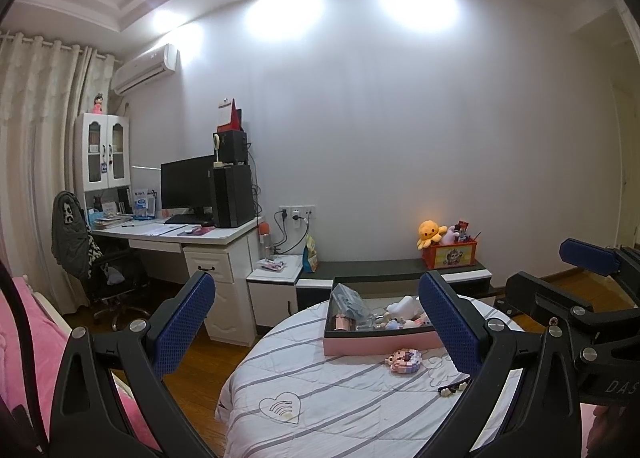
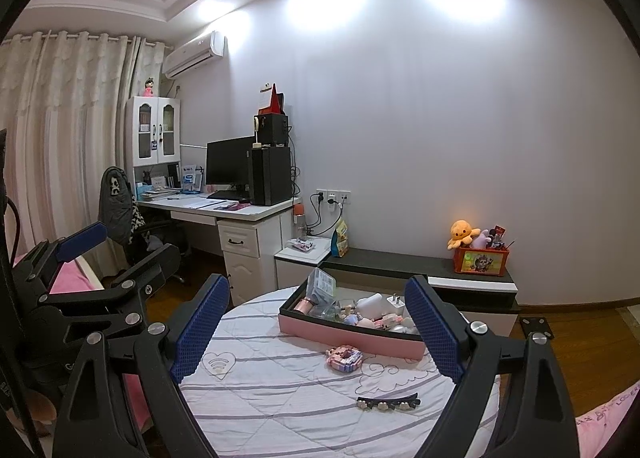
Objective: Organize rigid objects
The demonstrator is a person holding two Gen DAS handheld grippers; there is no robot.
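Note:
A pink box [image 1: 380,343] [image 2: 352,332] with a dark inner rim holds several small items: a clear plastic case, a rose-gold tube, a white charger, small figures. It sits at the far side of a round table with a striped quilted cover [image 1: 320,390] [image 2: 280,398]. A pink block-built toy [image 1: 403,360] [image 2: 345,358] lies just in front of the box. A dark hair clip with flowers [image 2: 388,404] [image 1: 454,385] lies nearer. My left gripper [image 1: 316,332] is open and empty above the table. My right gripper [image 2: 318,332] is open and empty too.
A white desk [image 1: 188,236] with monitor, PC tower and chair stands at the left wall. A low dark bench [image 1: 384,270] behind the table carries an orange toy box with plush toys [image 1: 454,252]. A pink bed [image 1: 24,338] is at the left edge.

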